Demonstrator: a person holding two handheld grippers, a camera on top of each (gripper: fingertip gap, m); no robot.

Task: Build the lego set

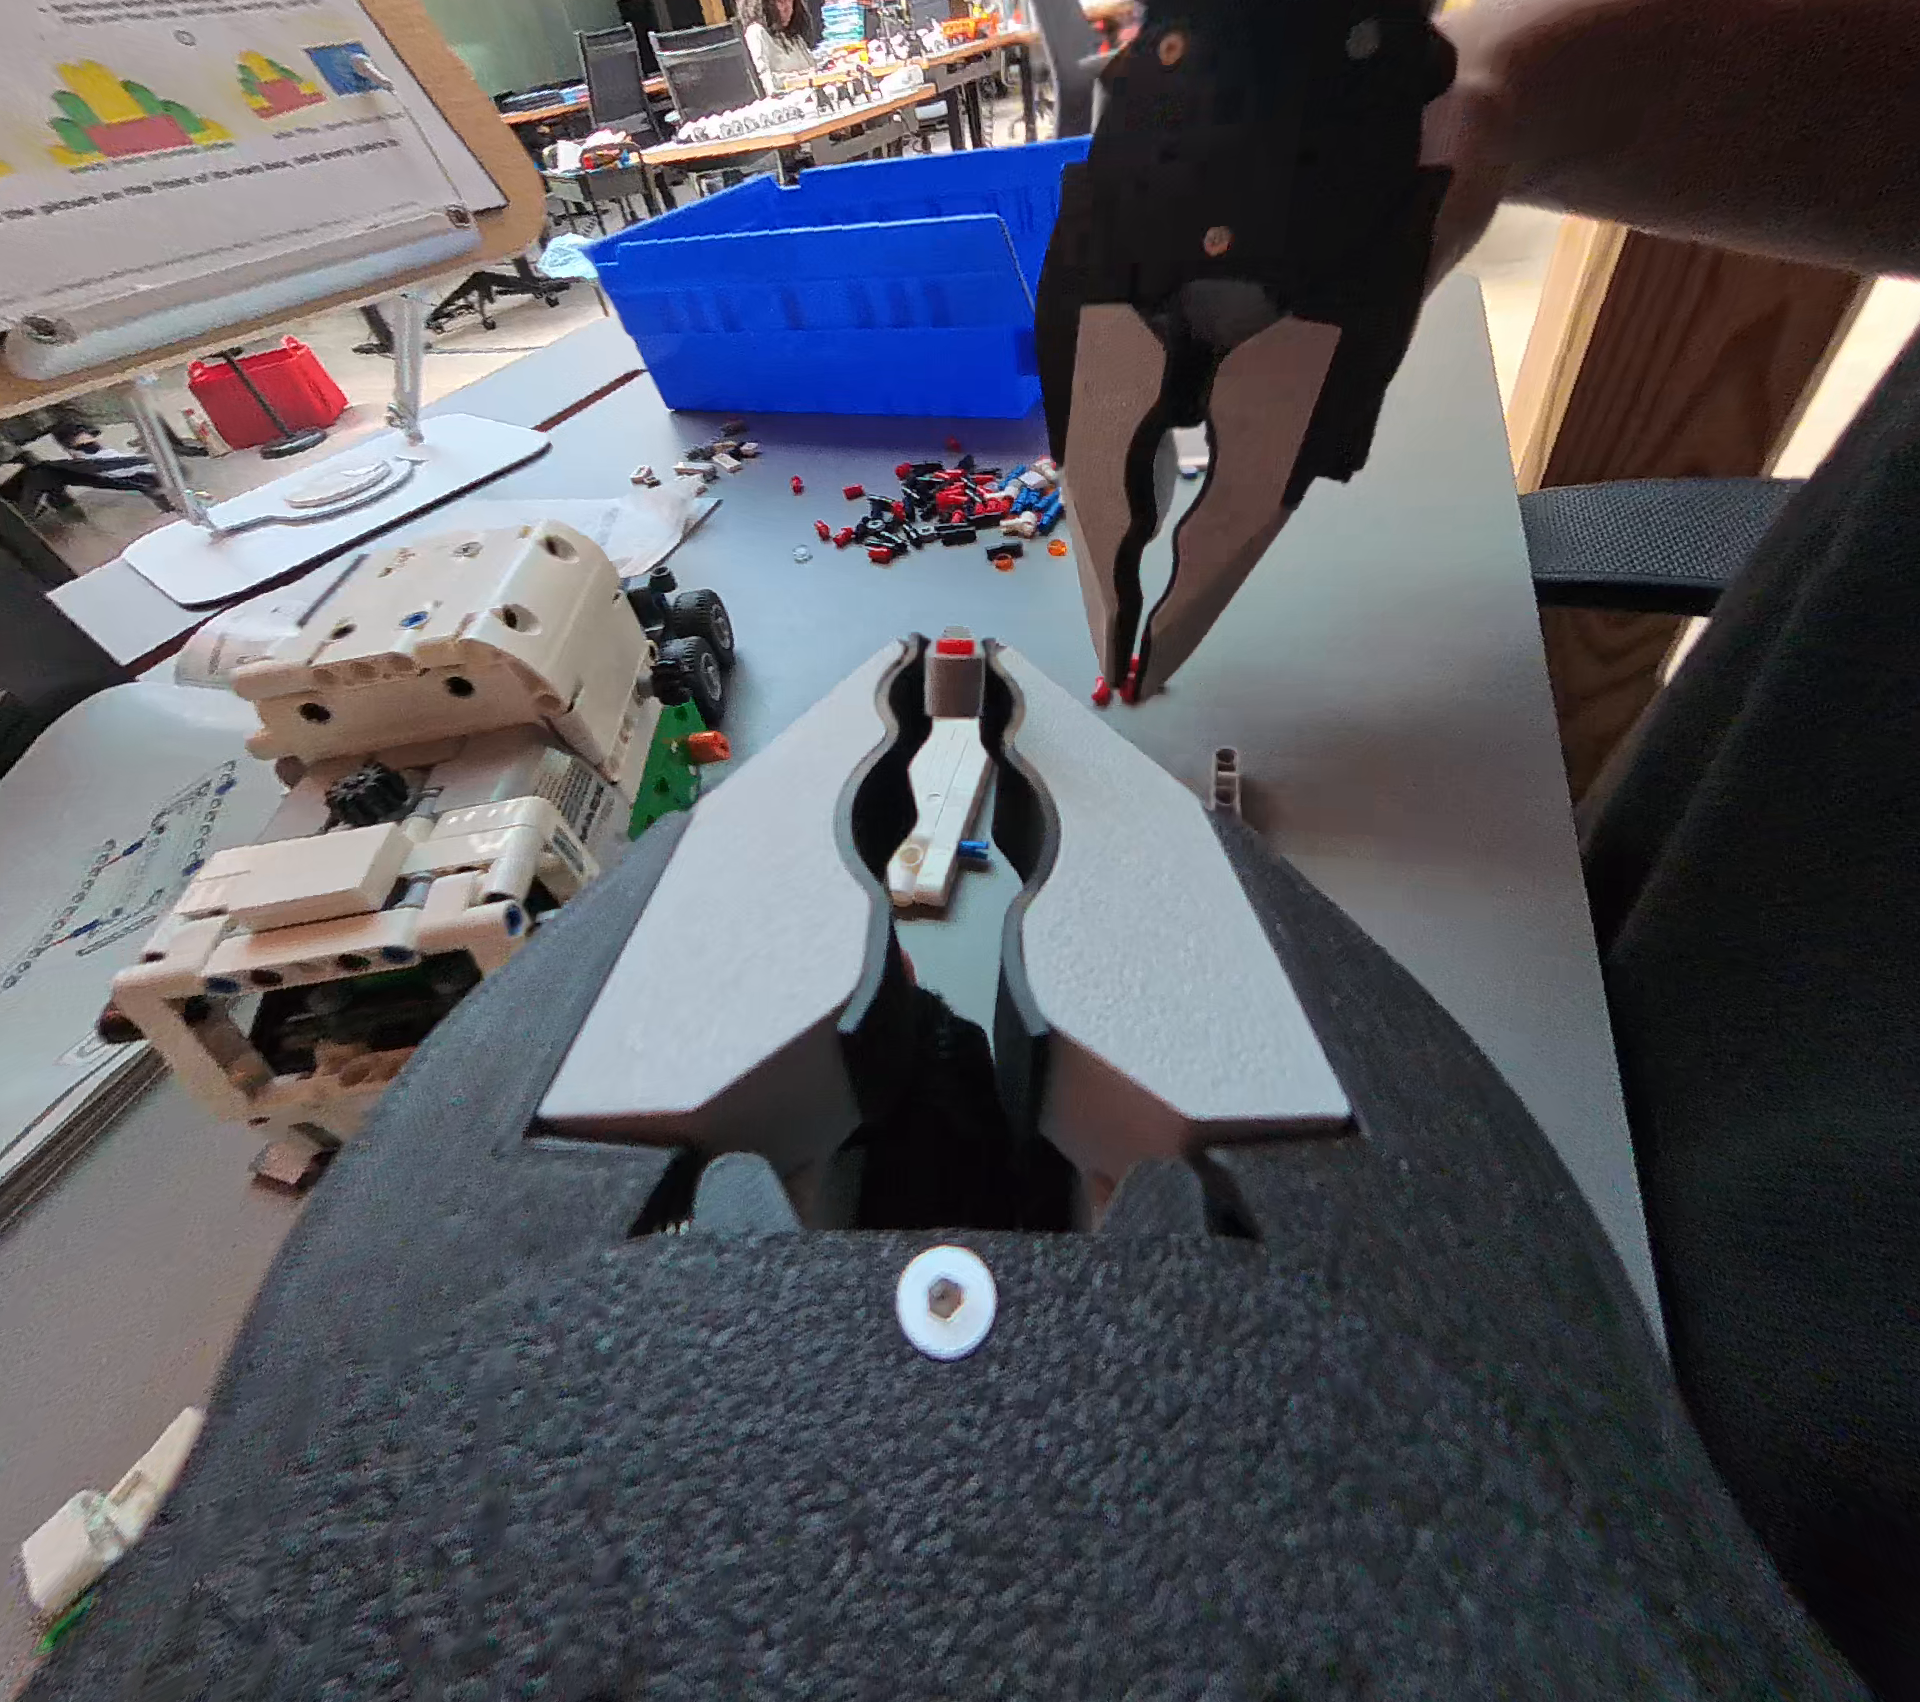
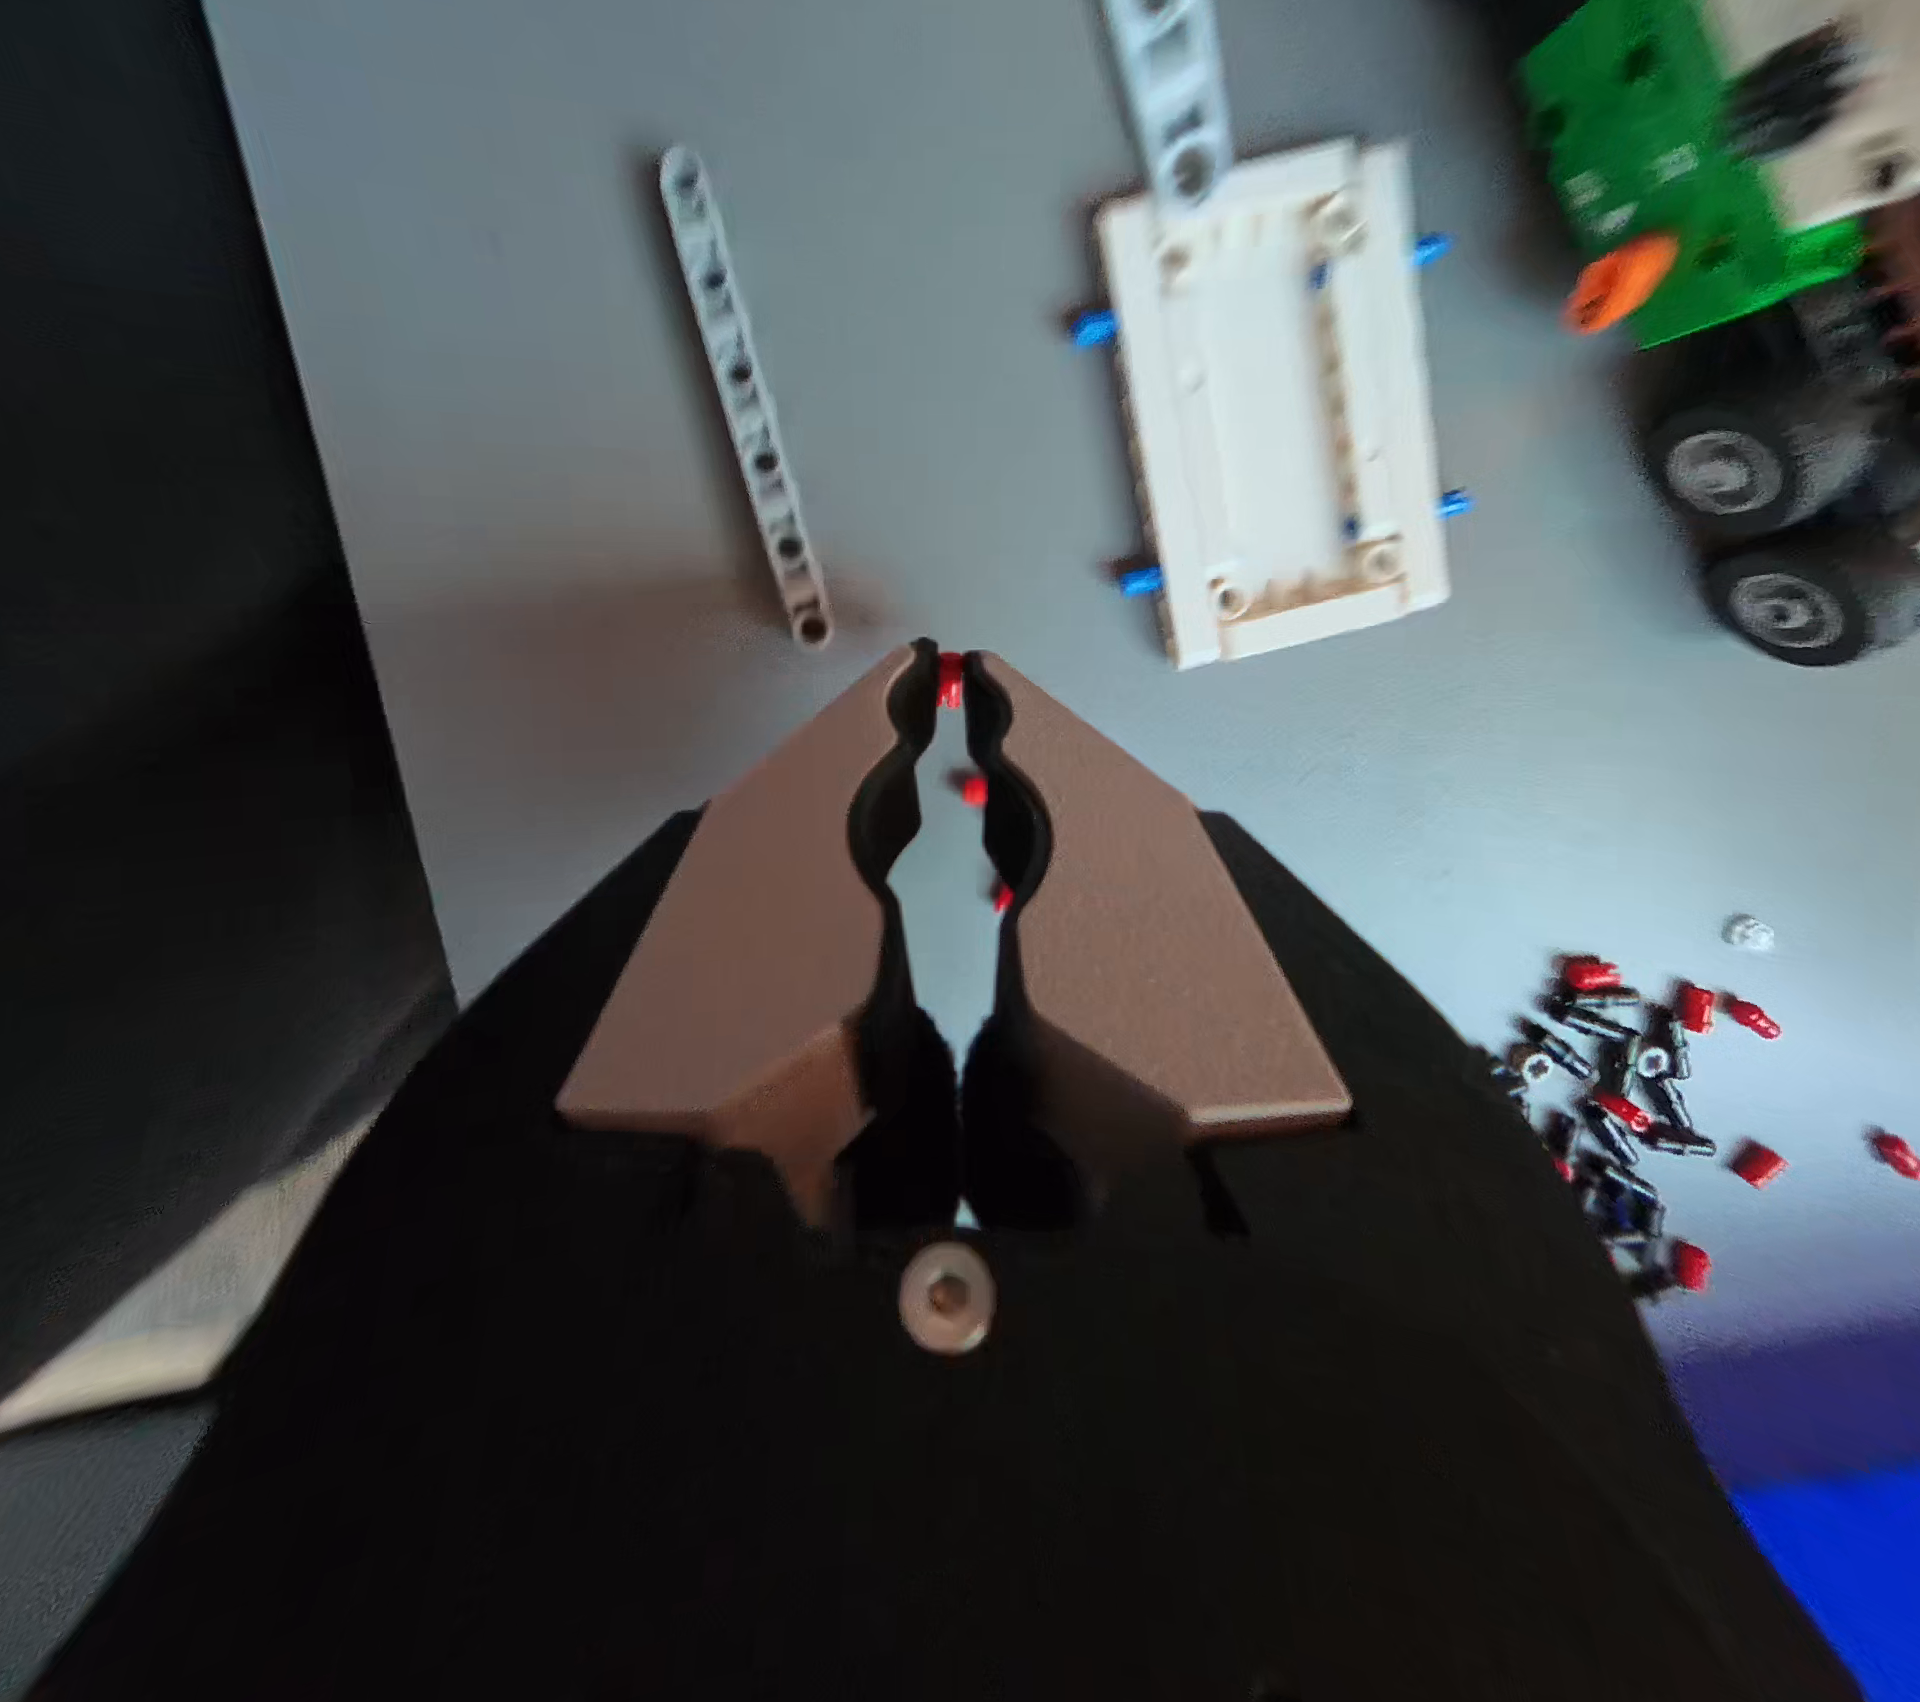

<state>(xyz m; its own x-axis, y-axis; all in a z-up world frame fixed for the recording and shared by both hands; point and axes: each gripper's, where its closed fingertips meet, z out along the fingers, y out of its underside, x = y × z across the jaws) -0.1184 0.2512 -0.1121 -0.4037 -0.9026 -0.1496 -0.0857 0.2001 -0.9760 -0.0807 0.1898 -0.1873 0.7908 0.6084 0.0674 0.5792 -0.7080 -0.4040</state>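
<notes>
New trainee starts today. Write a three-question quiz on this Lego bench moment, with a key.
1. True or false: the right gripper is shut on a small red pin.
2. What colour is the bin behind the loose parts pile?
3. What sticks out of the white panel's sides? A) blue pins B) black wheels C) yellow studs

Key: 1 true; 2 blue; 3 A. The left gripper pinches a grey piece with a red tip.

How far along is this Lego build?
The white truck body looks largely assembled. In hand: the left gripper holds a grey beam over the white panel; the right gripper pinches a red pin. The loose pile remains.
</notes>
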